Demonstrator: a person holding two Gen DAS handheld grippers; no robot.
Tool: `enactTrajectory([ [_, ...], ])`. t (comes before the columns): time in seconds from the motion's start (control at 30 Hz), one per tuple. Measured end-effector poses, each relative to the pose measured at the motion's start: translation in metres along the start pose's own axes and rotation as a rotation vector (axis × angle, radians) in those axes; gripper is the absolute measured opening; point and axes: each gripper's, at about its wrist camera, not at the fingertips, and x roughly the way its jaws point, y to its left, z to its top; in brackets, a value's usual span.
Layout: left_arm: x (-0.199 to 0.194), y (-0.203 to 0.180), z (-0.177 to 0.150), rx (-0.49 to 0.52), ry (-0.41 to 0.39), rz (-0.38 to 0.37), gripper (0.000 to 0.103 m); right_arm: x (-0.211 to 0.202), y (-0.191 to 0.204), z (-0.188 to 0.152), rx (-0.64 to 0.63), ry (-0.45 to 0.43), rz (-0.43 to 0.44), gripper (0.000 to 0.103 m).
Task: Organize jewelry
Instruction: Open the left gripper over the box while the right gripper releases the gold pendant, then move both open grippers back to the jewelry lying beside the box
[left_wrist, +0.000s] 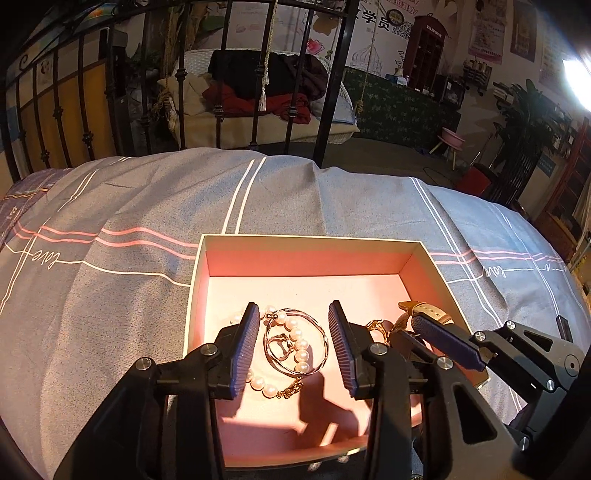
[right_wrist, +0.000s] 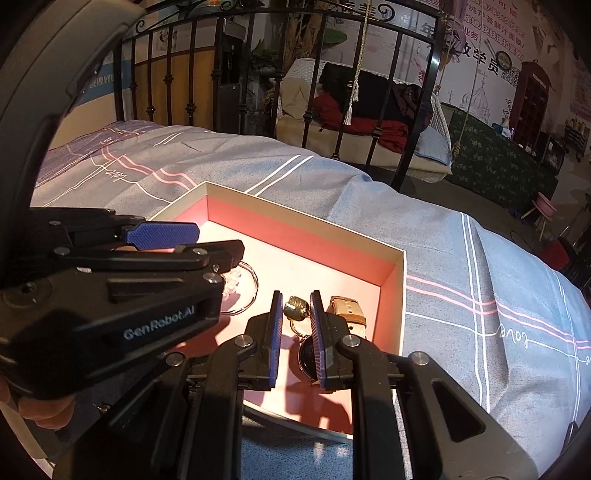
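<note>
With left gripper (left_wrist: 293, 345) fingers apart over the pearl bracelet (left_wrist: 295, 347) in the pink box (left_wrist: 310, 243), right gripper (right_wrist: 297, 341) fingers are narrow, gripping nothing; closing risks snagging the ring (right_wrist: 295, 308) against the watch (right_wrist: 347, 314).

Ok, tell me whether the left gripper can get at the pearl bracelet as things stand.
Probably yes: the left gripper hangs open right over the pearl bracelet in the box, nothing between; the thin bangle lies tangled with it.
</note>
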Motion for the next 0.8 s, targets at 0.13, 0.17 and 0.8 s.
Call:
enactTrajectory([
  [0.13,-0.024,0.003,0.0,-0.012,-0.037,-0.015,0.042,-0.019,-0.011,-0.005,0.092,-0.023,0.019,0.042],
  [0.17,-0.032,0.003,-0.002,-0.011,-0.048,-0.023,0.043,-0.028,-0.014,-0.008,0.115,-0.037,0.016,0.05],
  [0.8,-0.075,-0.001,-0.125,0.093,0.061,-0.037,0.049,-0.076,0.004,-0.105,0.19,0.096,0.171,0.031],
])
